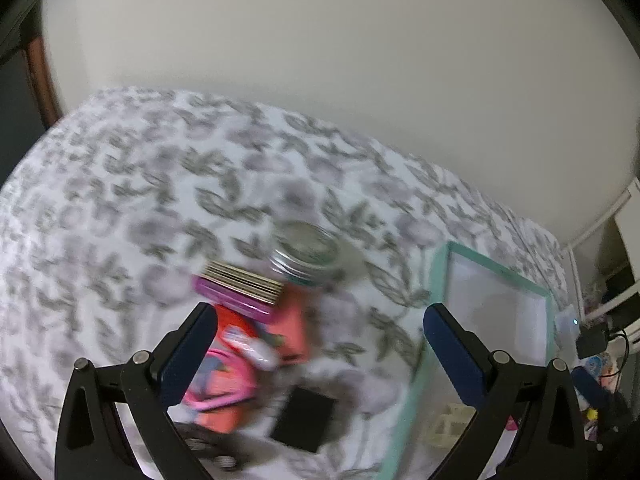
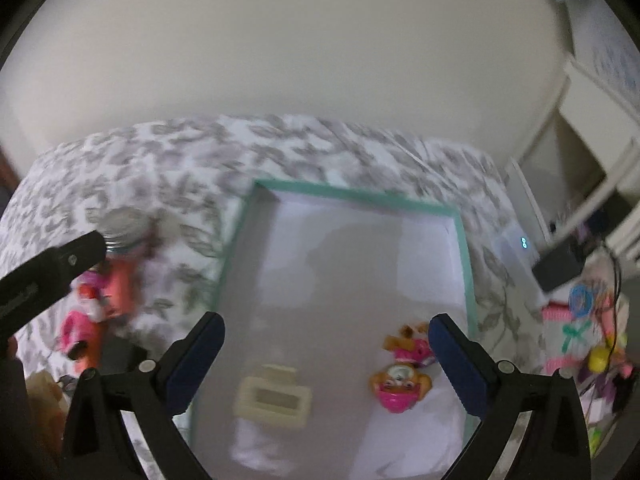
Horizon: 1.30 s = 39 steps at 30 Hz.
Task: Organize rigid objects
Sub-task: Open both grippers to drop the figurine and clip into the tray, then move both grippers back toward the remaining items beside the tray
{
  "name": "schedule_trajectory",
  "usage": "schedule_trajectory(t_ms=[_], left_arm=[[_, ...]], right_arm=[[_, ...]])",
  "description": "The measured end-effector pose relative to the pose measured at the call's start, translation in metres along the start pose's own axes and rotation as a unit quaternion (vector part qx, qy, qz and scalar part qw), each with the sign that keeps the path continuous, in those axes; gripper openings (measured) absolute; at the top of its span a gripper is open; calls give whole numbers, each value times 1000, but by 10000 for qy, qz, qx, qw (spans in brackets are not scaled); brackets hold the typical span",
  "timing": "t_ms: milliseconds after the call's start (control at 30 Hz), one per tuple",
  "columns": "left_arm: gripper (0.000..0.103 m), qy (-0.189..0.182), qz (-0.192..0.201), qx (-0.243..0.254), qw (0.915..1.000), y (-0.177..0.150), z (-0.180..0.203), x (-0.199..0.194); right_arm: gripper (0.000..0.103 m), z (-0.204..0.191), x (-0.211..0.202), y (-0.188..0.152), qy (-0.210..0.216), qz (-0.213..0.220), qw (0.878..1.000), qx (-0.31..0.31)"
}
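A pile of small objects lies on the leaf-patterned bedspread [image 1: 120,184]: a silver-lidded jar [image 1: 308,250], a pink tin with a striped top [image 1: 240,288], an orange and pink toy pack [image 1: 248,356] and a black square [image 1: 304,418]. My left gripper [image 1: 316,344] is open and empty above this pile. A teal-rimmed white box [image 2: 466,256] holds a cream clip [image 2: 274,400] and a pink and orange pup toy [image 2: 402,372]. My right gripper [image 2: 326,356] is open and empty over the box. The left gripper's finger [image 2: 52,268] shows at the left of the right wrist view.
The box's rim [image 1: 434,276] stands right of the pile. A plain wall runs behind the bed. White shelves [image 2: 580,152], a black device [image 2: 560,266] and colourful clutter [image 2: 580,336] sit off the bed's right edge. The frames are blurred.
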State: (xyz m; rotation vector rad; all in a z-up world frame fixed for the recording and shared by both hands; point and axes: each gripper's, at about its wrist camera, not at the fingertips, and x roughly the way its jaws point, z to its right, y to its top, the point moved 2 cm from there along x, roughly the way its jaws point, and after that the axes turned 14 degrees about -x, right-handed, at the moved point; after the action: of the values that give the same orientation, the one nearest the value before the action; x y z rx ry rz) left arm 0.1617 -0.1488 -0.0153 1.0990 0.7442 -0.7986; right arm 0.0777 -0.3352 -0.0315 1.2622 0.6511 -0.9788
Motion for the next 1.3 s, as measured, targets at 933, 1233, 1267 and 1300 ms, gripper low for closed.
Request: schedule_trajectory(t_ms=[933, 1233, 1267, 1300], left_arm=[[103, 1642, -593, -403, 9838, -38, -135, -22], [102, 1534, -1128, -654, 9795, -64, -149, -12], [102, 1525, -1152, -694, 9791, -66, -150, -13], [102, 1507, -1194, -700, 9788, -68, -151, -12]], right_arm=[[103, -122, 5, 2, 1349, -393, 9854, -958], [103, -139, 20, -12, 1300, -749, 9815, -1192], [103, -139, 19, -12, 1322, -745, 9813, -1181], [103, -138, 18, -12, 1325, -736, 9814, -1174]])
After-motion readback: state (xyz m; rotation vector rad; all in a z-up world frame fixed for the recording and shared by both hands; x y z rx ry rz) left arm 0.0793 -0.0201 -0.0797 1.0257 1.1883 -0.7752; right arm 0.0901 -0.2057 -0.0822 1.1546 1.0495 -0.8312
